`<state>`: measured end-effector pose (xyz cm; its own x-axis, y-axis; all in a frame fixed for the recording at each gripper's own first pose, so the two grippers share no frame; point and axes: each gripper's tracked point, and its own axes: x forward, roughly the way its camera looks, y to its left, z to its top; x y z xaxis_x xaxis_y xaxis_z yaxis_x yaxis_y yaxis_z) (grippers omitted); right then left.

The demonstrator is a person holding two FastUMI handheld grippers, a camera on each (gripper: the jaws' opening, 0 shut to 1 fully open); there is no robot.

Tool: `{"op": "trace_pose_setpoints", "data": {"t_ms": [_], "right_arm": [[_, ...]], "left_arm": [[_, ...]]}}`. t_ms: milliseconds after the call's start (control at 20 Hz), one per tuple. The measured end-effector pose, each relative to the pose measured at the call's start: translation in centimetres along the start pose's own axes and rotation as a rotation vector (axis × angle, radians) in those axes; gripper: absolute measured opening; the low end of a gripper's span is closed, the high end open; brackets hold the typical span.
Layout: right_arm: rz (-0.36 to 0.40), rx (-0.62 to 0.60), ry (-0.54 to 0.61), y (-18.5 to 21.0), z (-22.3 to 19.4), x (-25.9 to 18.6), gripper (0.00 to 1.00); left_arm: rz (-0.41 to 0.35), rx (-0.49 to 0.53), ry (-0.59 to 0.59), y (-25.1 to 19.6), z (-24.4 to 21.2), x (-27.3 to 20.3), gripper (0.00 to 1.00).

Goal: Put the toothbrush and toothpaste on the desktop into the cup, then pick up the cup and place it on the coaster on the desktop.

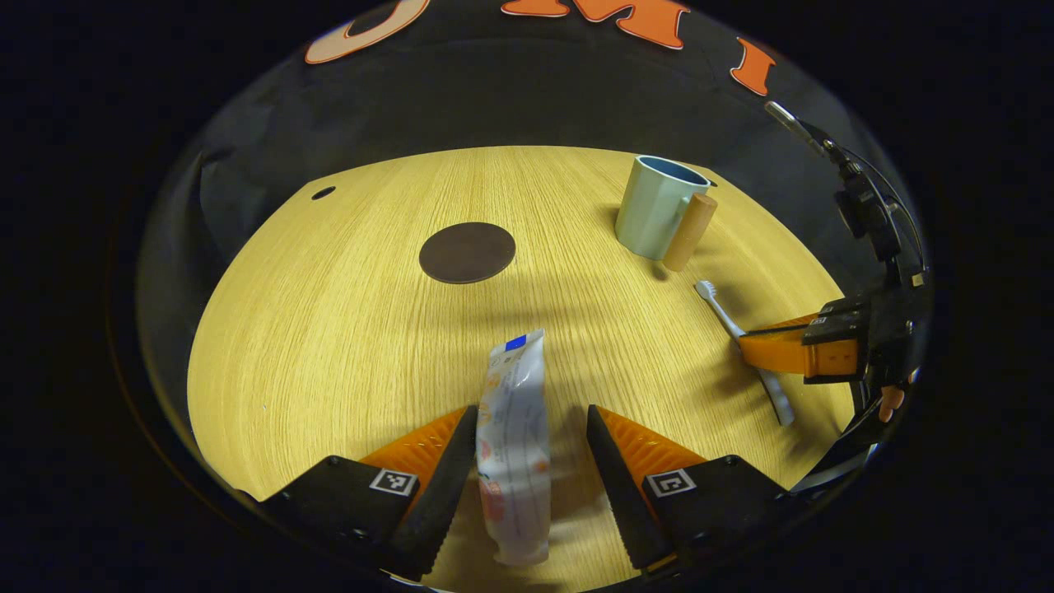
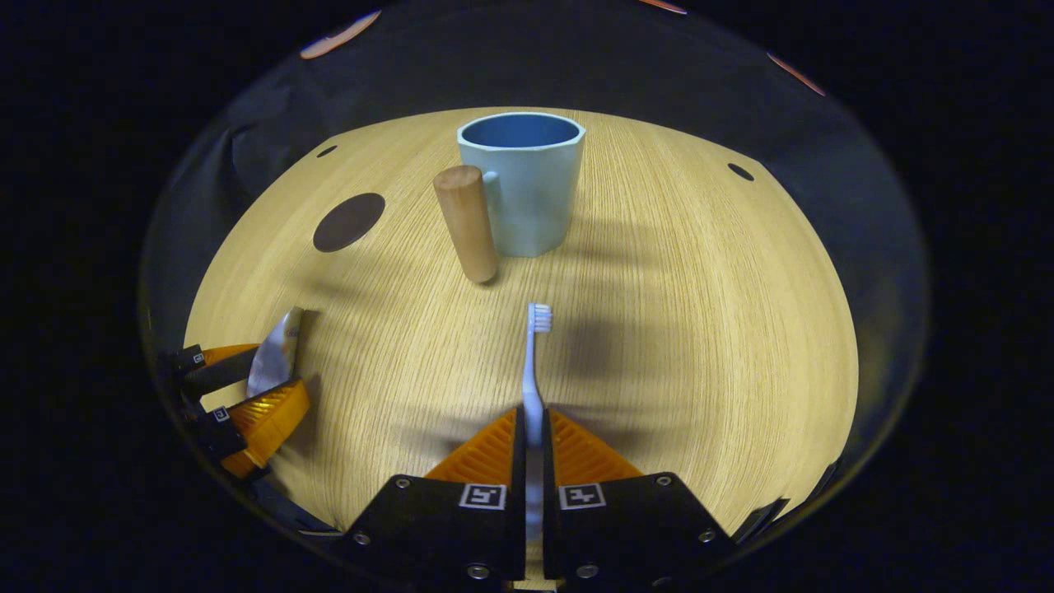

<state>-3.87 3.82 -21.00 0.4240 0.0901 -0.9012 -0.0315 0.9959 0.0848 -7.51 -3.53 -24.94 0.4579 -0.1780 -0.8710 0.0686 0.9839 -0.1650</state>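
Light wooden desktop (image 1: 346, 329), dark round coaster (image 1: 467, 252), blue cup (image 1: 656, 207), toothbrush (image 2: 533, 362), toothpaste (image 1: 515, 445)

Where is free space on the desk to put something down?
Bare wood lies left of the coaster, and between coaster and toothpaste. It is crowded by the cup, where the toothbrush lies.

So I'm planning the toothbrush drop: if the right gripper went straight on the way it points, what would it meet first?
Probably the cup: the right gripper, shut on the toothbrush, aims at it, bristles leading, though height is unclear.
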Motion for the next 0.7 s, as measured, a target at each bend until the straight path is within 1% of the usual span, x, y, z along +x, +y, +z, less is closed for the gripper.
{"op": "trace_pose_setpoints", "data": {"t_ms": [50,100,150,200,300,350,550,650,700], "right_arm": [[0.003,-0.002,-0.01,0.0,0.1,0.3,0.07],[0.007,0.002,-0.014,0.0,0.1,0.3,0.05],[0.012,0.01,-0.02,0.0,0.2,0.2,0.05],[0.025,0.017,-0.033,0.1,0.5,0.3,0.05],[0.017,0.007,-0.052,-0.2,0.6,0.2,0.05],[0.025,0.004,-0.067,-0.2,0.9,-0.1,0.04],[0.067,0.026,-0.145,0.2,2.4,-2.4,0.05],[0.076,0.03,-0.196,0.2,3.5,-3.8,0.05],[0.086,0.03,-0.222,0.2,4.0,-4.9,0.05]], "left_arm": [[0.0,-0.001,0.0,-0.1,-0.1,0.0,0.86],[0.0,-0.002,0.0,-0.1,-0.1,0.0,0.82],[-0.001,-0.004,0.001,-0.2,-0.3,-0.1,0.86],[-0.002,-0.005,0.0,-0.3,-0.4,-0.2,0.86],[-0.005,-0.005,0.001,-0.3,-0.7,-0.5,0.86],[-0.006,-0.004,0.001,-0.3,-0.9,-0.4,0.86],[-0.003,0.0,0.002,-0.2,-1.5,-0.1,0.86],[0.014,0.001,0.008,0.2,-1.5,-0.3,0.86],[0.034,0.001,0.02,0.7,-1.6,-0.6,0.74]]}}
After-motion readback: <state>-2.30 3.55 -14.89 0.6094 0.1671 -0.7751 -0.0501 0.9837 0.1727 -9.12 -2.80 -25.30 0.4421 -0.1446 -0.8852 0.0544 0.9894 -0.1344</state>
